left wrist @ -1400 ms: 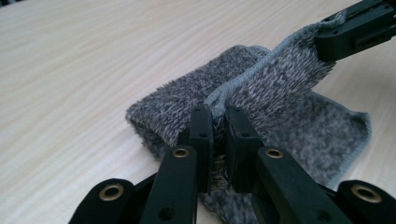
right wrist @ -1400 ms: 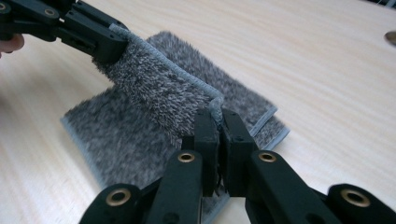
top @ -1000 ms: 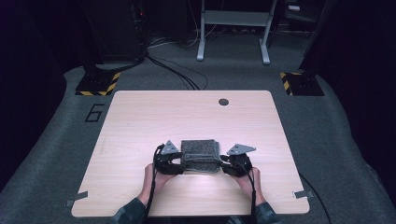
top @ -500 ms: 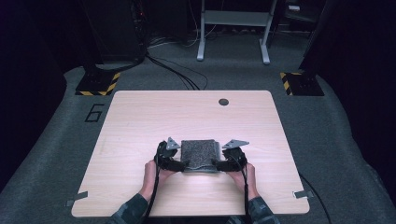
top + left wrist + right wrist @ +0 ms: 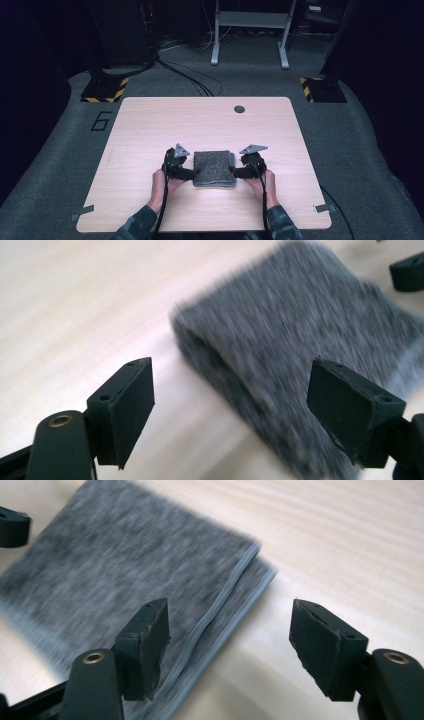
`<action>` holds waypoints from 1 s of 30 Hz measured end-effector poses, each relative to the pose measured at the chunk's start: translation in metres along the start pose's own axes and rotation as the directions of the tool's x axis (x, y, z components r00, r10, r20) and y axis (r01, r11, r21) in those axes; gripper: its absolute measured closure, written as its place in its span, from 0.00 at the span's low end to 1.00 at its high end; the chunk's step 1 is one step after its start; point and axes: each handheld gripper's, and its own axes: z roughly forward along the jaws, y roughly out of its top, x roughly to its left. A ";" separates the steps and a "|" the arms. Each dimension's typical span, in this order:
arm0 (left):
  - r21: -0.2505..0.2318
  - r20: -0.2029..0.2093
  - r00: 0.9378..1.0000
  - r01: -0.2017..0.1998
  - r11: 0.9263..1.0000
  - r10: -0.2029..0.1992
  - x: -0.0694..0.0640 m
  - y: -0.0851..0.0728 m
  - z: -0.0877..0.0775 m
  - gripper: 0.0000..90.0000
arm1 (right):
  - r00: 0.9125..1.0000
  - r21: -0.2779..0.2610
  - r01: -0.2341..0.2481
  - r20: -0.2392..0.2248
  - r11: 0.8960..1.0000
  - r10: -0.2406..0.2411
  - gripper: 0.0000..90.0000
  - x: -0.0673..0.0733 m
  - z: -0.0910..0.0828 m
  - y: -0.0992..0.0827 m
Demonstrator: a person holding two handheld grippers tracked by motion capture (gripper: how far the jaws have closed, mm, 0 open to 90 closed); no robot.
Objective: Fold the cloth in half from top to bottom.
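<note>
Near the six o'clock edge of the pale wooden desk (image 5: 150,130) lies a folded grey knitted cloth (image 5: 214,168), flat and squared up. At its nine o'clock side sits the left tool (image 5: 189,174), at three o'clock the right tool (image 5: 238,173); both have just been opening, jaws apart, nothing clamped. I judge the fold finished and the cloth released; next, both tools should back away without snagging the edges.
</note>
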 end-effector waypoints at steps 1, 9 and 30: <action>0.002 -0.019 1.000 0.001 1.000 -0.001 0.003 0.005 0.003 0.21 | 1.000 0.003 -0.017 0.005 1.000 0.017 0.35 -0.003 0.004 0.004; 0.095 -0.079 0.995 0.065 0.993 -0.057 0.026 0.009 0.046 0.21 | 0.997 0.074 -0.053 0.053 0.996 0.049 0.35 -0.019 0.041 0.014; -0.028 -0.055 0.993 0.106 0.994 -0.108 0.029 -0.010 -0.003 0.15 | 0.996 -0.036 -0.070 0.047 0.997 0.072 0.31 -0.025 -0.011 0.003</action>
